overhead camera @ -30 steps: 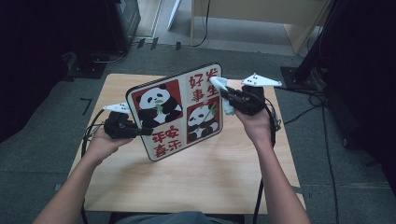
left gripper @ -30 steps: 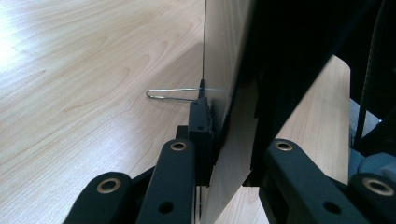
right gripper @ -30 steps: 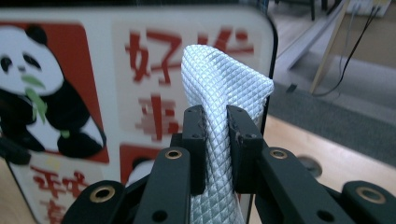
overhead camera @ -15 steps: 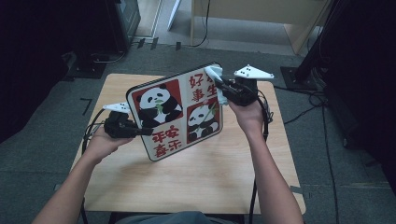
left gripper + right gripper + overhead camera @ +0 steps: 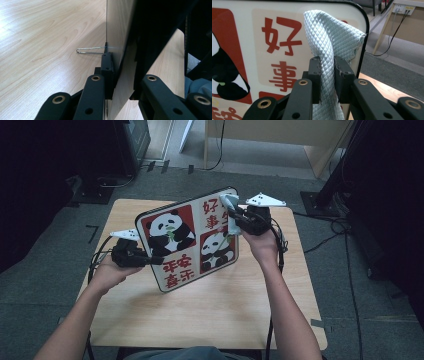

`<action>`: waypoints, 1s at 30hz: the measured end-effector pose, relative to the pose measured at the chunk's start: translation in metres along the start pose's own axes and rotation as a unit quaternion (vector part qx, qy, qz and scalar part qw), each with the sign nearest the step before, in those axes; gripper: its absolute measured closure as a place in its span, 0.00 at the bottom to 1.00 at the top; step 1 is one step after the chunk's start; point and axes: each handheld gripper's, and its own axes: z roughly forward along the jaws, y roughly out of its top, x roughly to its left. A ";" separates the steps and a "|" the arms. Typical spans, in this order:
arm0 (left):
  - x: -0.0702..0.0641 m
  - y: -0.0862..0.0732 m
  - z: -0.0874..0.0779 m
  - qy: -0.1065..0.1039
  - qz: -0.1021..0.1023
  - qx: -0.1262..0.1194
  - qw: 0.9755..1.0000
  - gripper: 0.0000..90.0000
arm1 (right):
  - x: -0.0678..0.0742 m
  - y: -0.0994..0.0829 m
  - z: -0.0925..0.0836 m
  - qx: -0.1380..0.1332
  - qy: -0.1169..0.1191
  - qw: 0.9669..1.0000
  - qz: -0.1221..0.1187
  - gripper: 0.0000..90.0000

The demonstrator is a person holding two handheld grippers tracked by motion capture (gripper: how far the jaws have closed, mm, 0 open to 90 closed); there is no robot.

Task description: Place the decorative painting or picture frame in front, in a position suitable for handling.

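I see the rounded-corner panda-print board with red characters and black rim (image 5: 190, 240) tilted up over the light woodgrain table (image 5: 210, 310). Left claw (image 5: 150, 260) is clamped on its left edge, hand low. Right claw (image 5: 327, 75) is pinched on a pale blue quilted cloth (image 5: 329, 42), pressed against the glossy face near the top right corner.

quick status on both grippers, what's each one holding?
Left gripper: closed on the edge of the panda board, holding it tilted above the table.
Right gripper: closed on a pale blue quilted cloth, pressed against the board's face.
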 end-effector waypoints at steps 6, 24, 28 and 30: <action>0.000 0.000 0.000 0.000 0.001 0.000 1.000 0.90 | -0.002 -0.005 0.005 0.006 -0.001 1.000 0.003 0.86; 0.001 0.000 0.000 0.002 0.001 0.001 1.000 0.89 | -0.004 -0.035 0.011 0.030 0.000 0.999 0.012 0.87; 0.001 0.000 0.000 0.002 0.000 0.001 1.000 0.89 | -0.005 -0.044 0.012 0.037 0.004 0.999 0.017 0.86; 0.001 0.000 0.000 0.002 0.000 0.001 1.000 0.89 | -0.005 -0.050 0.013 0.036 0.003 0.999 0.020 0.86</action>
